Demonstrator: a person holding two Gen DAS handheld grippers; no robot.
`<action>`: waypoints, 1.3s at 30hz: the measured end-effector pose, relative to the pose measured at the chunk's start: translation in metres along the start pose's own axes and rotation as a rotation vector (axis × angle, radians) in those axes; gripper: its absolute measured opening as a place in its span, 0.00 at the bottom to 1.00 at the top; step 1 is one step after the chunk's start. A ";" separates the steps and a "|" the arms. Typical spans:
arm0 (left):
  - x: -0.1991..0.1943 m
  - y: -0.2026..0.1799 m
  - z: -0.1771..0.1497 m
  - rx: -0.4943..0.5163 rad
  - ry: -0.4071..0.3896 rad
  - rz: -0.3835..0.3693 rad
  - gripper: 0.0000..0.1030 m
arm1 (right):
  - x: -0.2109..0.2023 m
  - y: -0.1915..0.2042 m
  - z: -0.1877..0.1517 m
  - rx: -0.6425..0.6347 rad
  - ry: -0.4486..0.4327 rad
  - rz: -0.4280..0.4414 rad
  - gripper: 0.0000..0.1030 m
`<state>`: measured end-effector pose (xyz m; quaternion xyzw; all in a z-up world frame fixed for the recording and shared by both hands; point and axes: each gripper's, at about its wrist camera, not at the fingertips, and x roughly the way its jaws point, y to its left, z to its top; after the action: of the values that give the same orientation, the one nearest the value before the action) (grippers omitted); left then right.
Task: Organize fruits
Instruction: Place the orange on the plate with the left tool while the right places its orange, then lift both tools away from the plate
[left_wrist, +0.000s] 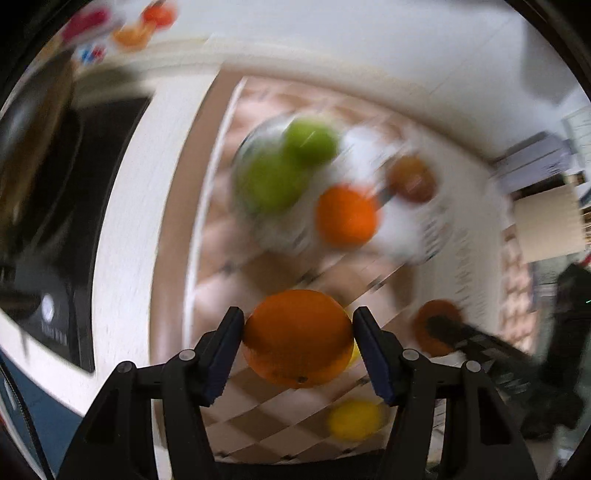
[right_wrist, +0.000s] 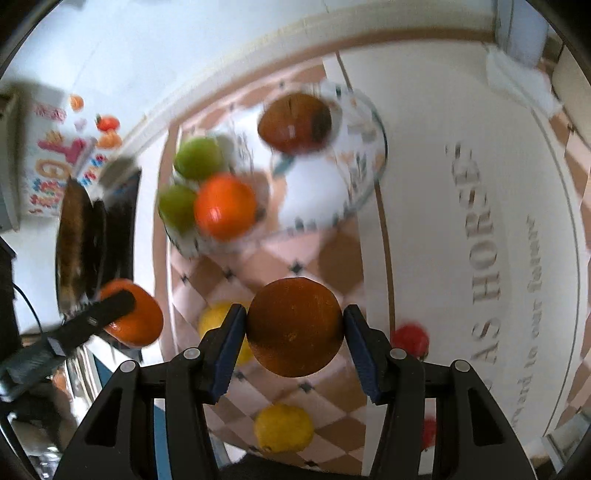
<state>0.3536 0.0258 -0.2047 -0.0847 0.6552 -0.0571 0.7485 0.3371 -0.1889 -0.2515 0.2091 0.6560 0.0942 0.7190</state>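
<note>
Cloth: checkered tablecloth (right_wrist: 284, 258) fills the view centre, w/ a cream mat printed w/ lettering (right_wrist: 480, 229) at 3 o'clock. It's the work surface, so loose fruit sits on it till sorted.
Bowl: glass bowl (right_wrist: 364, 192) at 12 o'clock in R cam. Holds two green apples (right_wrist: 197, 157), one orange (right_wrist: 225, 206) and a brownish fruit (right_wrist: 295, 123). Prob. the collecting spot, since sorted fruit is already bunched there.
L tool: my left gripper (left_wrist: 298, 338) pinches an orange fruit (left_wrist: 298, 338). Both blue pads press its sides, fruit clear of the cloth. Held at its widest part so it can't roll out.
R tool: my right gripper (right_wrist: 294, 326) pinches a darker orange (right_wrist: 294, 326), pads tight on both flanks, also off the cloth. I carry one per hand, prob. to halve the trips.
Loose yellows: one lemon (right_wrist: 283, 428) at 6 o'clock, another (right_wrist: 214, 319) at 9 o'clock, part hidden behind my R pad. Not yet sorted.
Small reds: two red fruits (right_wrist: 410, 338) at 4 o'clock by the mat edge, too blurry to ID.
Next, my guess: both oranges go to the bowl.
</note>
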 end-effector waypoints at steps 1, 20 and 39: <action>-0.006 -0.009 0.014 0.022 -0.017 -0.012 0.57 | -0.003 0.000 0.009 0.005 -0.013 0.001 0.55; 0.065 -0.074 0.155 0.222 0.057 0.129 0.48 | 0.039 -0.007 0.100 0.054 0.034 -0.087 0.68; 0.003 -0.015 0.060 0.143 -0.092 0.166 0.86 | -0.044 0.034 0.041 -0.110 -0.159 -0.342 0.93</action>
<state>0.4134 0.0139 -0.1974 0.0209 0.6194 -0.0377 0.7839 0.3764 -0.1837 -0.1953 0.0620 0.6171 -0.0106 0.7844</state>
